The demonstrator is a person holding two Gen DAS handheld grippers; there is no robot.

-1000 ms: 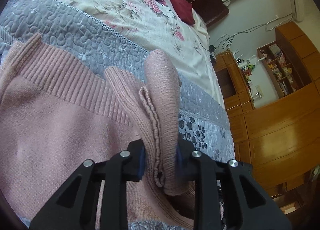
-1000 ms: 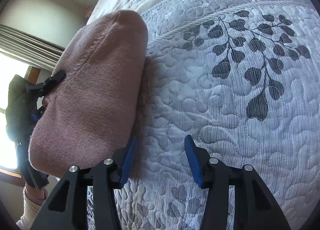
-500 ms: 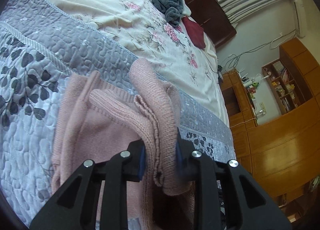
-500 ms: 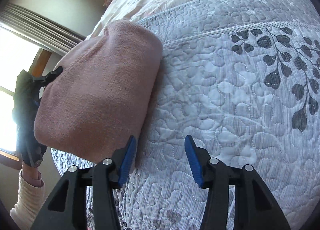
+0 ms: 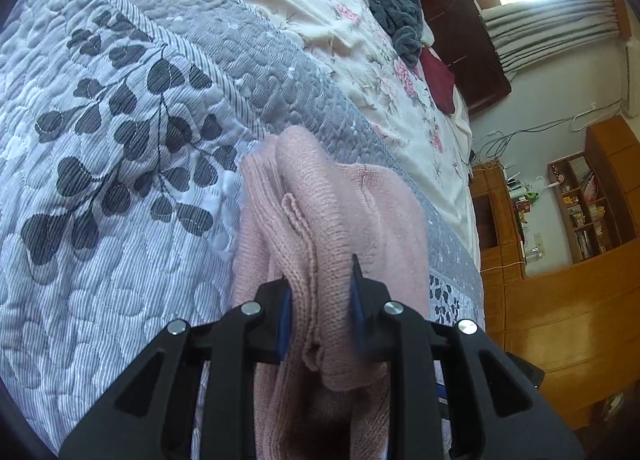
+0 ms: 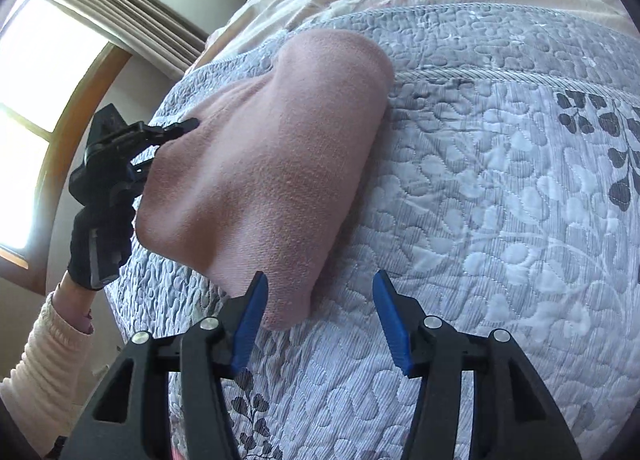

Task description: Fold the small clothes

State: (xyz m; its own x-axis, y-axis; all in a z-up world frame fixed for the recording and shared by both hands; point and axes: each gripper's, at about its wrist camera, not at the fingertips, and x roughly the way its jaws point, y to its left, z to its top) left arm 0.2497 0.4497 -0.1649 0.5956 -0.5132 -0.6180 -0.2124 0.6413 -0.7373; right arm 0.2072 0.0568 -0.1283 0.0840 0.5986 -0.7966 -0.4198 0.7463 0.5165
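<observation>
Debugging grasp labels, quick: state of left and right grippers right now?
Left gripper: shut on the pink knit sweater, folded layers pinched between its fingers.
Right gripper: open, holding nothing, just above the quilt.

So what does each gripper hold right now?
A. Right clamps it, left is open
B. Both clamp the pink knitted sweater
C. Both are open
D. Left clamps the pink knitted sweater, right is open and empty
D: the left gripper pinches bunched folds of the pink knitted sweater, while the right gripper is spread over the grey quilted bedspread.
</observation>
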